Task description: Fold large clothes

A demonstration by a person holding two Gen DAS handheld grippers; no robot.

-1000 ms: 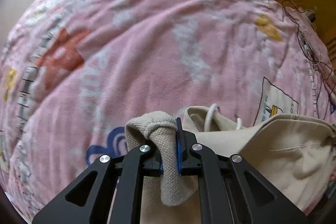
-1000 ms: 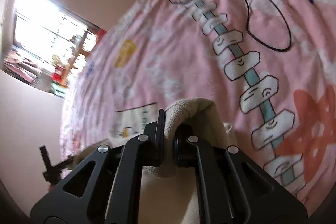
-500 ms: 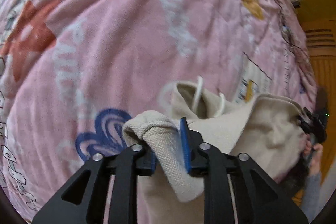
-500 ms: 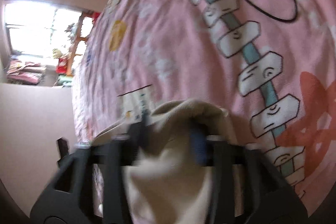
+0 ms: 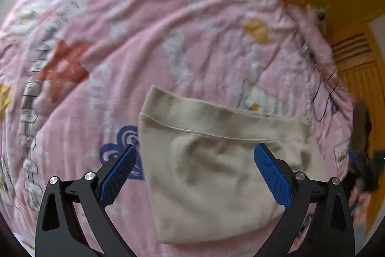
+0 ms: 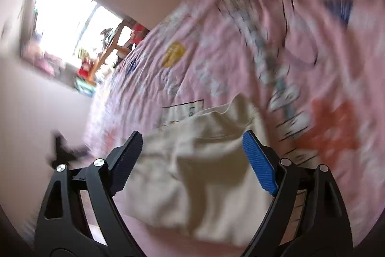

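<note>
Hovering wide open, gripping nothing: left claw (image 5: 193, 161), right claw (image 6: 192, 153); beige garment (image 5: 216, 172) lying folded at 12 o'clock on bed (image 5: 120, 28), possibly needing final smoothing.

No readable text, labels, brands or numbers. Pink printed blanket (image 5: 149, 45) carries small white panel (image 5: 261, 100) with dark marks, just beyond beige garment (image 5: 216, 172); too blurred to read.

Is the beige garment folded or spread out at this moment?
Folded: the beige garment lies as a compact doubled bundle on the pink blanket, hem band on top. Neither open gripper holds it.
</note>
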